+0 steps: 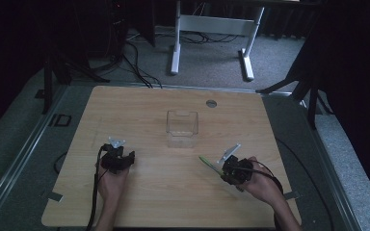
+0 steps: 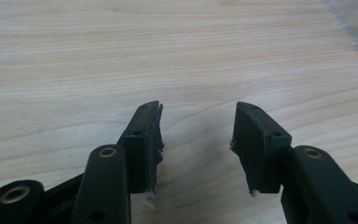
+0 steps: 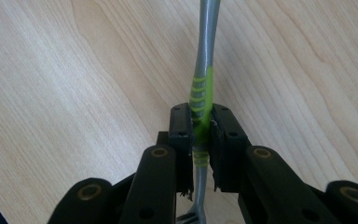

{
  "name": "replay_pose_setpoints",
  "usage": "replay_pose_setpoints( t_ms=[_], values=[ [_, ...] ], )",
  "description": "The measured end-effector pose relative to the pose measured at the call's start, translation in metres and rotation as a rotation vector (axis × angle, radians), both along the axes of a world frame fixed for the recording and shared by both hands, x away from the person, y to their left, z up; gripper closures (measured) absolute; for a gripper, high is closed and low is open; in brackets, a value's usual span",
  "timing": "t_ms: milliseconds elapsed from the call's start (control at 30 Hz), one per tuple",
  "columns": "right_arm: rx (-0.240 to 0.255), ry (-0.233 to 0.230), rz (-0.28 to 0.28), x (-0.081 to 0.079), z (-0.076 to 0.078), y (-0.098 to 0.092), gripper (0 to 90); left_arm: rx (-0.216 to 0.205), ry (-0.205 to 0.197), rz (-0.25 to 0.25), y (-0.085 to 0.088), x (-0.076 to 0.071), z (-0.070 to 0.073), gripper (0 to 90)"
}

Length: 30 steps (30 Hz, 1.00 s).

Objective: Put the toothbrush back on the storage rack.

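Near the middle of the wooden worktop (image 1: 139,106) in the high view stands a clear plastic container (image 1: 182,128), open at the top, with bare wood on all its sides. The left gripper (image 1: 119,158) sits nearer the person than the container and off to its left, well apart from it. The right gripper (image 1: 225,167) sits nearer the person and to the container's right, with a green and grey toothbrush (image 1: 207,162) sticking out of it toward the container but stopping short of it. Both grippers stay well inside the worktop's rounded edges. A small round grommet (image 1: 211,103) lies beyond the container near the far edge.

In the left gripper view, the fingers (image 2: 145,135) stand wide apart with nothing between them, over bare wood. A corner of the container (image 2: 354,23) shows at the upper right, well apart from the fingers.

In the right gripper view, the fingers (image 3: 181,130) are pressed closed on the toothbrush (image 3: 202,88) at its green ribbed grip. Its grey neck runs away from the fingers over open wood, and its grey tail shows below them.
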State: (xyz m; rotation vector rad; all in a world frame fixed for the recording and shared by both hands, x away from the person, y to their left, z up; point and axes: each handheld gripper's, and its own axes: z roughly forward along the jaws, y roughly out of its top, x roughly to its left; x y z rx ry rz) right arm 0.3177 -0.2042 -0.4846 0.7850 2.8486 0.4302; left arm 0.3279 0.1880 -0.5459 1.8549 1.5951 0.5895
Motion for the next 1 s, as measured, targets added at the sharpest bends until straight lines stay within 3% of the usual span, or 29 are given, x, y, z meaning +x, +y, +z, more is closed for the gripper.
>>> replay_pose_setpoints(
  t_ms=[200,267,500,767,1000],
  values=[
    [0.005,-0.008,0.014,0.001,0.003,0.005,80.2,-0.051,-0.055,-0.065,-0.001,-0.006,0.014,55.9],
    [0.003,-0.008,0.014,0.002,0.004,0.006,80.2,-0.051,-0.055,-0.065,-0.001,-0.006,0.014,57.1],
    [0.009,-0.022,0.032,0.003,0.009,0.012,80.2,-0.072,-0.118,-0.125,-0.006,-0.011,0.028,58.6],
    [0.015,-0.037,0.046,0.005,0.013,0.016,80.2,-0.109,-0.128,-0.167,-0.012,-0.015,0.04,58.7],
    [0.022,-0.045,0.075,0.005,0.017,0.022,80.2,-0.094,-0.15,-0.221,-0.019,-0.018,0.049,56.5]
  ],
)
